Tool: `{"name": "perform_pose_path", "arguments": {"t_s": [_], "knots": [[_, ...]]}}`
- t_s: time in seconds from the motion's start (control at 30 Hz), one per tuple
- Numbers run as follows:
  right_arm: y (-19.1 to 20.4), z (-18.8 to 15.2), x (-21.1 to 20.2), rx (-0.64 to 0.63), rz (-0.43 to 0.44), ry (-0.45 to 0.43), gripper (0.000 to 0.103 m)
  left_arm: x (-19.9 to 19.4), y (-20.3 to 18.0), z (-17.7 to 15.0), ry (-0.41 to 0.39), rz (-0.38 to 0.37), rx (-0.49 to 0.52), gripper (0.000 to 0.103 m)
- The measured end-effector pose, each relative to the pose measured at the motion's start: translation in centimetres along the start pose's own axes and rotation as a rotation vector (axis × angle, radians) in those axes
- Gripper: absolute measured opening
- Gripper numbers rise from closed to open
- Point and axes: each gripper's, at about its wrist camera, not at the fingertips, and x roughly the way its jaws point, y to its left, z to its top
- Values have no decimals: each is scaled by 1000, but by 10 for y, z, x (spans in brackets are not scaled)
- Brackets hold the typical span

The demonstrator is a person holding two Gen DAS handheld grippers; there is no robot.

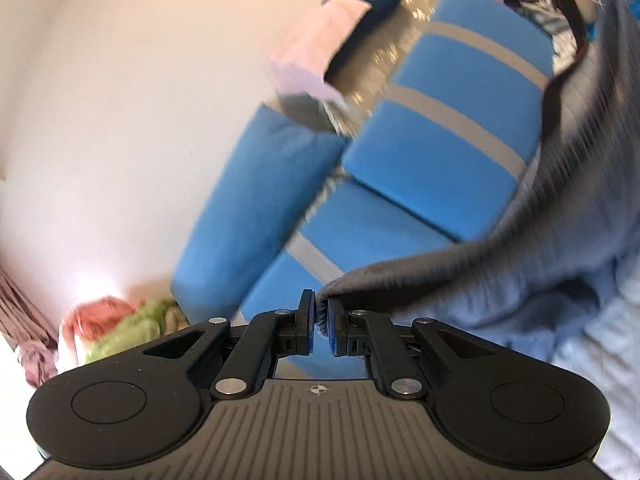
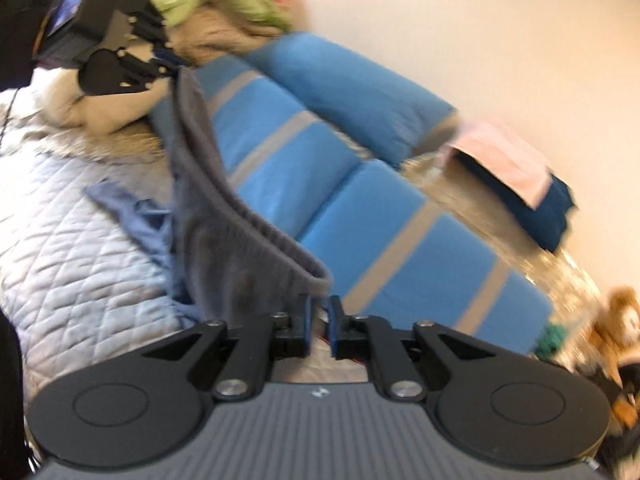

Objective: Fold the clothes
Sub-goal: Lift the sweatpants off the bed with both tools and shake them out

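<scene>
No readable brand, label or writing in either view; only a small crosshair mark on my rig's housing.

Bed with pale quilted cover fills the lower left of the right wrist view. Blue cushions with grey stripes run along the wall; both views show them.

Grey garment hangs stretched between my two claws, above the bed, a ribbed hem along its top edge. Motion blur throughout.

Left claw: pinching the grey garment's corner. Right claw: nearly pressed together, hem at its tips; I read it as pinching the garment, though the contact is blurred.

Only the right wrist view shows the left claw from outside, a blue cloth on the quilt, and a plush toy.

Folded pink and navy stack beside the cushions; green and coral clothes pile in both.
</scene>
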Motion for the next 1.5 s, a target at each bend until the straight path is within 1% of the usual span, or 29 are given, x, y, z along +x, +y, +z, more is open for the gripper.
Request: {"name": "perform_pose_path", "arguments": {"t_s": [0.1, 0.23, 0.33, 0.37, 0.4, 0.43, 0.47, 0.5, 0.57, 0.63, 0.67, 0.7, 0.83, 0.9, 0.93, 0.97, 1.0, 1.03, 1.07, 1.13, 1.2, 1.3, 1.5], "knots": [[-24, -6, -15, 87, -36, 29, 13, 2, -4, 30, -36, -6, -10, 7], [-40, -33, -30, 146, -56, 78, 13, 0, -27, 60, -90, -21, 29, 6], [-33, -55, -33, 161, -10, 110, 16, -1, -43, 83, -131, -33, 58, 6], [-28, -62, -32, 163, 7, 111, 22, -2, -48, 88, -140, -35, 65, 6], [-22, -67, -31, 163, 22, 104, 33, -4, -50, 88, -140, -35, 66, 6], [-14, -70, -27, 168, 38, 100, 40, -6, -51, 89, -138, -36, 67, 6], [-6, -69, -21, 177, 55, 99, 55, -8, -52, 88, -135, -36, 68, 6], [2, -68, -15, 187, 72, 97, 74, -10, -52, 87, -133, -36, 70, 6], [19, -66, -2, 206, 105, 94, 89, -12, -52, 86, -128, -36, 72, 6], [35, -64, 10, 225, 139, 91, 92, -16, -51, 86, -125, -36, 72, 6], [43, -64, 17, 235, 156, 89, 96, -18, -50, 86, -125, -37, 72, 6], [52, -63, 23, 245, 173, 88, 97, -19, -51, 87, -125, -39, 74, 6], [84, -59, 48, 283, 241, 82, 97, -25, -50, 87, -126, -45, 71, 6], [98, -58, 63, 282, 249, 108, 95, -26, -49, 88, -127, -49, 68, 6], [104, -57, 71, 279, 249, 126, 91, -26, -49, 88, -127, -51, 66, 6], [110, -56, 79, 275, 249, 144, 74, -25, -49, 89, -126, -53, 66, 6], [116, -56, 86, 272, 249, 162, 40, -25, -49, 89, -125, -55, 66, 6], [120, -56, 91, 274, 258, 182, 19, -25, -49, 89, -124, -58, 66, 6], [119, -57, 93, 288, 275, 200, 8, -24, -49, 89, -124, -59, 67, 7], [112, -58, 85, 296, 293, 207, 7, -22, -49, 91, -126, -51, 65, 6], [102, -58, 71, 287, 278, 207, 7, -17, -49, 95, -129, -49, 52, 7], [74, -62, 45, 310, 239, 215, 7, -7, -54, 109, -152, -60, 34, 7], [-1, -82, 0, 437, 123, 239, 7, 8, -87, 169, -253, -80, -4, 7]]}}
